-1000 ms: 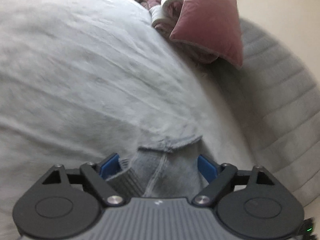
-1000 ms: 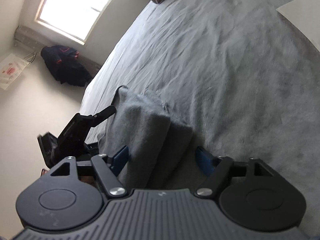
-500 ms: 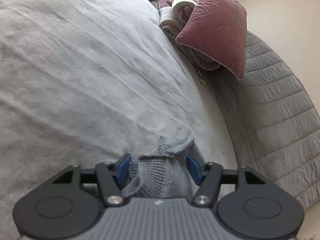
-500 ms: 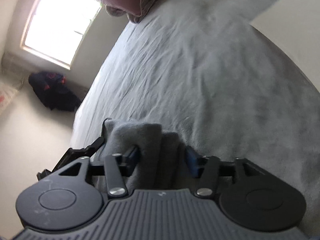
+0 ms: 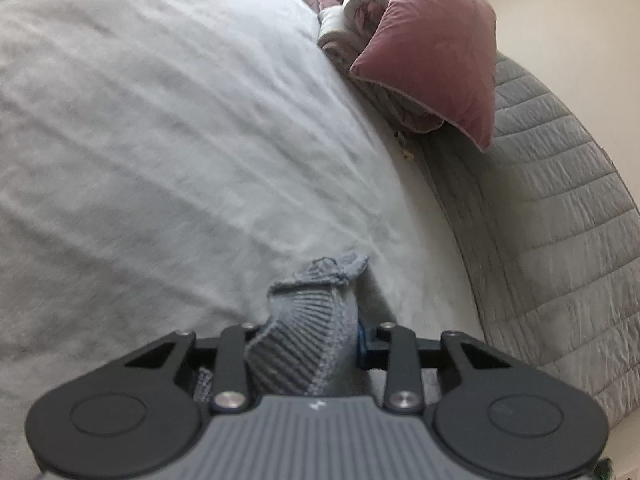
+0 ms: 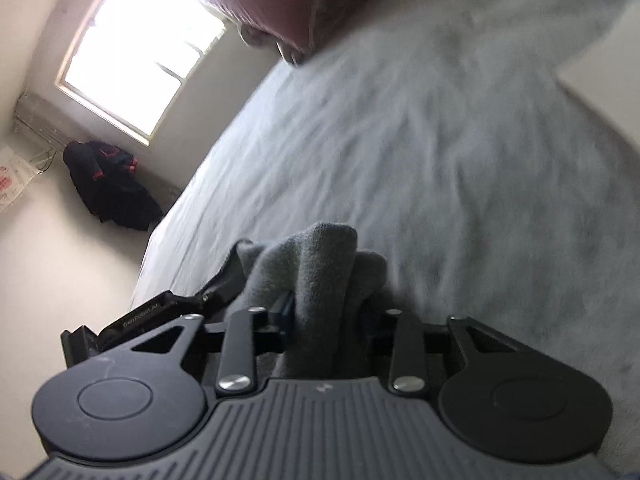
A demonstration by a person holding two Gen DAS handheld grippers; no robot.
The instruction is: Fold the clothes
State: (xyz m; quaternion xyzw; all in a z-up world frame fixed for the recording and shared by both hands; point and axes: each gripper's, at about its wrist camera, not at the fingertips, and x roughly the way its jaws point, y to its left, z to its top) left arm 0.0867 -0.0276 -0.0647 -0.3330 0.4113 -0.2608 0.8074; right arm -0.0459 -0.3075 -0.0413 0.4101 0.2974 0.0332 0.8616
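A grey knitted garment [image 5: 312, 320] with a ribbed hem bunches up between the blue pads of my left gripper [image 5: 308, 340], which is shut on it just above the pale grey bedsheet [image 5: 160, 140]. In the right wrist view the same grey garment [image 6: 320, 272] folds over in thick rolls, and my right gripper [image 6: 326, 320] is shut on it. The other gripper's black body [image 6: 148, 312] shows at the lower left of that view, close beside the cloth.
A dusty pink cushion [image 5: 432, 52] leans on a pile of bedding [image 5: 352, 8] at the bed's far end. A quilted grey headboard [image 5: 560, 220] runs along the right. By the window [image 6: 140, 52], a dark bag [image 6: 108, 184] sits on the floor.
Both grippers went from open around the garment to shut on it. The cloth is now bunched and lifted a little off the sheet.
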